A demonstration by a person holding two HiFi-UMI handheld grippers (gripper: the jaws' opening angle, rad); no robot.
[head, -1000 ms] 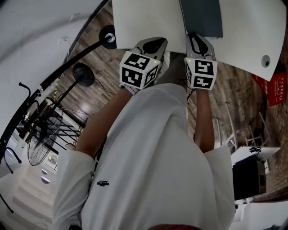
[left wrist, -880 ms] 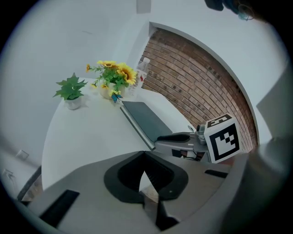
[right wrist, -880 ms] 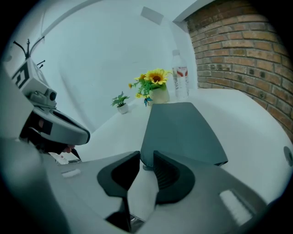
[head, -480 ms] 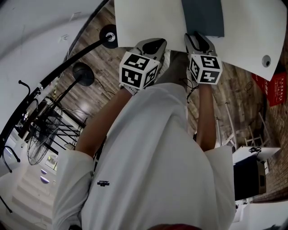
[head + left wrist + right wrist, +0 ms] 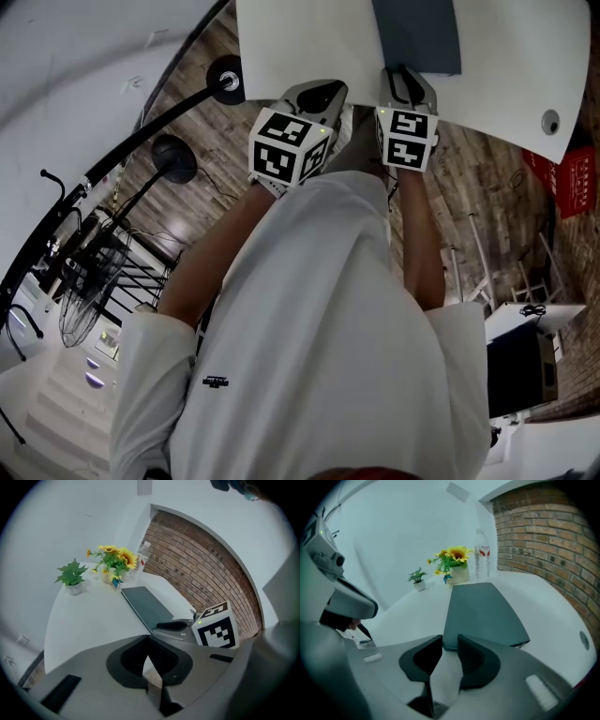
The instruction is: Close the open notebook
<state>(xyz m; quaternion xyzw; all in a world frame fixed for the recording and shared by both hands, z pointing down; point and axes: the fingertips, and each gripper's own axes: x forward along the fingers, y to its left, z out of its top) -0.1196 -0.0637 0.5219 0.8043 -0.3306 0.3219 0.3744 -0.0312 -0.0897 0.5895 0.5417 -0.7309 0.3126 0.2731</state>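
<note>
Most of this job looks done: the notebook (image 5: 485,613) lies flat and shut, dark cover up, on the white table (image 5: 408,616) right ahead of you. Your right gripper (image 5: 446,649) sits at its near corner, jaws closing, only bare table between them, nothing pinched. Your left gripper (image 5: 148,641) hangs alongside, tips pressed together, empty. What's left, I'd say, is backing off.

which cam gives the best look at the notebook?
Right gripper view: the notebook lies flat and closed on the table, with nearly its whole cover in frame. The left gripper view shows it from the side, as a narrow strip. The head view catches only part of it, cut off by the top edge.
</note>
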